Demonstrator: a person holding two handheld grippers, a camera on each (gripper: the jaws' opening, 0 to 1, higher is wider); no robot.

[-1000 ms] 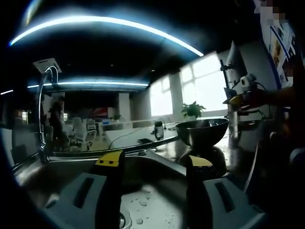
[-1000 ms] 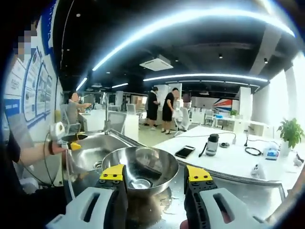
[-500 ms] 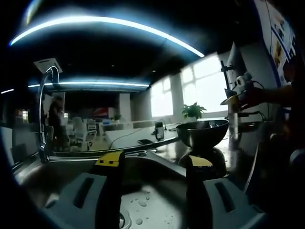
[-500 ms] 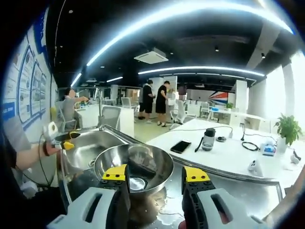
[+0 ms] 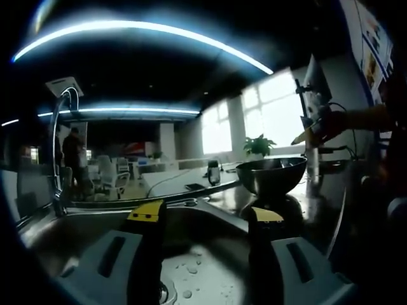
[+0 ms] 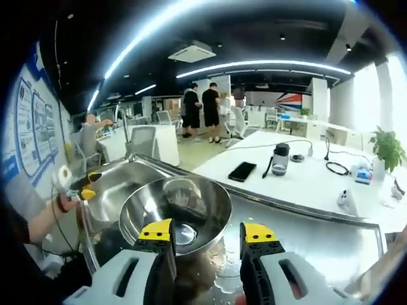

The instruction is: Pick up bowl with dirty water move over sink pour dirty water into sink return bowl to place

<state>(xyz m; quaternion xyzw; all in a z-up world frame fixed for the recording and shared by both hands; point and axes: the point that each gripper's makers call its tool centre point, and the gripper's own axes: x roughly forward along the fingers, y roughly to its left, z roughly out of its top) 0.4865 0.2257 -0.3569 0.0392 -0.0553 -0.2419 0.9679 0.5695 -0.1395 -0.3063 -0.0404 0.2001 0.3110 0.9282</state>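
A steel bowl with dark water in its bottom stands on the wet steel counter beside the sink. My right gripper is open just short of the bowl's near rim, nothing between its jaws. In the left gripper view the bowl sits at the right, and the right gripper, held by a hand, hangs above and right of it, apart from the rim. My left gripper is open over the sink basin; it also appears as the left gripper at the sink's far side.
A tall curved faucet rises at the sink's back. A white table behind the counter carries a phone, a bottle and cables. People stand in the office behind. A potted plant is at the right.
The right gripper view has moved closer and tipped down, so the bowl looms larger. In the left gripper view the right gripper has edged toward the bowl. The left gripper has held still.
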